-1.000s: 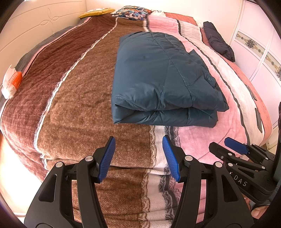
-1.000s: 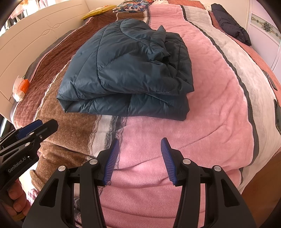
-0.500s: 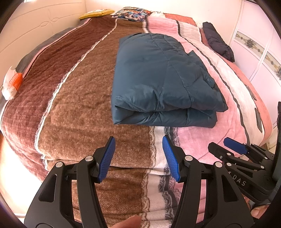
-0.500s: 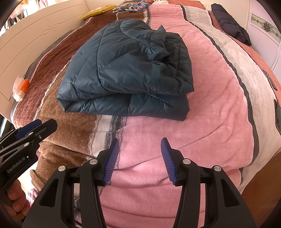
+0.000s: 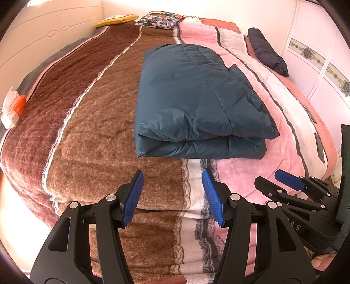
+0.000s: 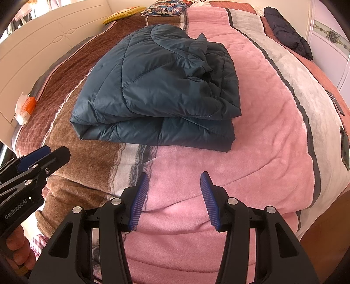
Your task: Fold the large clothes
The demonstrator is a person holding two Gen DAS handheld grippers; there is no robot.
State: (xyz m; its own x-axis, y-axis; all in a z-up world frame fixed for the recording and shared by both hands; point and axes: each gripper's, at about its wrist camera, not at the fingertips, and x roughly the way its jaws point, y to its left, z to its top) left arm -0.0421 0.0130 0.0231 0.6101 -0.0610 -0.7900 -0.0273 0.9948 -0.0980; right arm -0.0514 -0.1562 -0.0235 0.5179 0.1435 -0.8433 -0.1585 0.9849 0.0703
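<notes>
Left wrist view: nothing has changed over the last second. My left gripper (image 5: pixel 172 194) and right gripper (image 6: pixel 174 197) both hang with jaws apart and empty, short of the folded jacket (image 5: pixel 196 102) on the bed (image 5: pixel 91 122); folding looks complete. Only the right wrist view shows the bunched sleeve (image 6: pixel 203 67) on top; only the left shows the neat near fold.

A bed fills the room, covered by a plush blanket (image 5: pixel 91 122) striped in brown, white, pink and grey. A cream headboard (image 6: pixel 50 43) with a carved motif runs along the left. White wardrobe doors (image 5: pixel 321 63) with ornate patterned bands stand at the right. A yellow cushion (image 5: pixel 117 20) and a patterned pillow (image 5: pixel 160 18) lie at the far end. Strong warm light, possibly daylight, washes out the left side.
</notes>
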